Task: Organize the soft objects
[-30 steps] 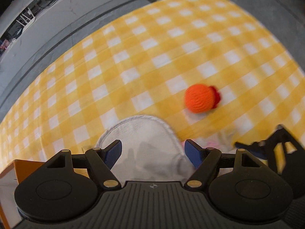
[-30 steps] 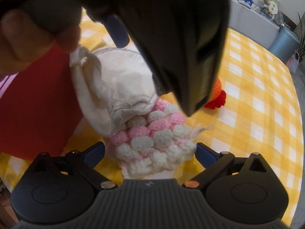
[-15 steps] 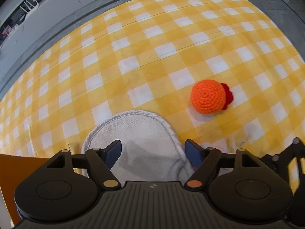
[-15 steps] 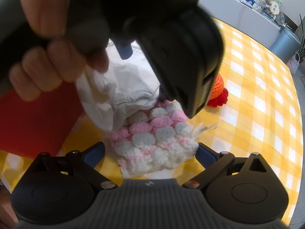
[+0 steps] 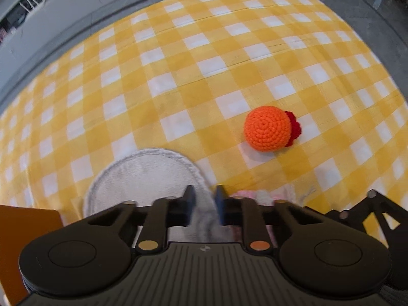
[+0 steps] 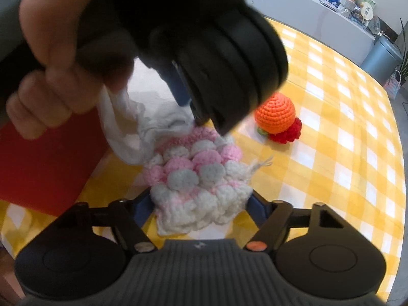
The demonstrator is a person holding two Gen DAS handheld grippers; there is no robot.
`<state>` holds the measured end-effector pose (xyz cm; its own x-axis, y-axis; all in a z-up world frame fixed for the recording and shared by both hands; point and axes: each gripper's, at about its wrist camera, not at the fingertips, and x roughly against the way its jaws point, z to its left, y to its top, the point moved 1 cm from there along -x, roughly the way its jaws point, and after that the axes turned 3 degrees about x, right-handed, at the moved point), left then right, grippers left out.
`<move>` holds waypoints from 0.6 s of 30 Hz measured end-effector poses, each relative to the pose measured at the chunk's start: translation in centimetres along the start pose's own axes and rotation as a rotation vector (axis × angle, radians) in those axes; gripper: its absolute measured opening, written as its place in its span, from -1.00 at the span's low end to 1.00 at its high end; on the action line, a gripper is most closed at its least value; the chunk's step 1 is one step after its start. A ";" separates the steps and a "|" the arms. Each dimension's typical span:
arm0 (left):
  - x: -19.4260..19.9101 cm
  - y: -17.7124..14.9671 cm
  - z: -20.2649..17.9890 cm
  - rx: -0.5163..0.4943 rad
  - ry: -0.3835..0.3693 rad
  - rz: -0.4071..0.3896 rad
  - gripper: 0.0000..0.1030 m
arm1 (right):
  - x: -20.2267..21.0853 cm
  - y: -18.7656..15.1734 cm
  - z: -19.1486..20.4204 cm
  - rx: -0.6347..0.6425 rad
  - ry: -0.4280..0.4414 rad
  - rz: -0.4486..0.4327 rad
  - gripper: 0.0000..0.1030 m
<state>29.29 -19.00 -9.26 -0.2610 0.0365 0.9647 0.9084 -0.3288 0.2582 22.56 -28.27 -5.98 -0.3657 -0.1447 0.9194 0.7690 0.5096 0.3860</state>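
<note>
The white cloth point(image 5: 142, 176) lies on the table point(image 5: 178, 81) at its near edge, a rounded, fleecy piece with a stitched rim, one side bunched and pulled up. The left claw point(image 5: 204, 205) is clenched on that gathered fold, its blue pads nearly together with cloth between them. Touching it, and partly under its crumpled edge, is the pink-and-white knitted piece point(image 6: 201, 178), bobbly in texture with a loose yarn tail at one corner. The right claw point(image 6: 199, 204) brackets the near end of the knit, its pads at either side and seemingly just touching; whether they are truly pressing it I cannot tell.

The step in hand looks like separating the two soft things: the cloth is being lifted while the knit is taken or steadied. The next move probably calls for peeling the cloth clear without dragging the knit along, since the bobbles may catch on the fleece.

Well apart, further across the yellow checked table, sits an orange crocheted ball point(image 5: 267, 128) with a red frill point(image 6: 287, 131) at its base, untouched. A flat red sheet point(image 6: 48, 165) lies beside the cloth at the table's edge.
</note>
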 end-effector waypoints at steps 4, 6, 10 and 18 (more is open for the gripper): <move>0.3 -0.6 -0.1 -0.038 0.002 -0.005 -0.92 | 0.6 -0.4 -0.4 0.004 0.002 0.008 0.15; 0.6 -0.9 -0.1 -0.035 0.004 -0.011 -0.95 | 1.1 -0.7 -0.6 0.012 -0.004 0.016 0.02; 1.6 -1.5 0.3 -0.012 0.016 -0.034 -0.99 | 1.6 -1.6 -0.9 0.061 -0.057 0.057 -0.01; 4.8 -1.7 1.0 -0.002 -0.040 -0.073 -1.00 | 2.4 -1.9 -2.3 0.006 -0.077 0.051 0.26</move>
<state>26.86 -17.36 -5.06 -0.3128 0.0980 0.9447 0.8868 -0.3262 0.3275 21.42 -31.56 -4.30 -0.3654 -0.0523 0.9294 0.7847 0.5198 0.3377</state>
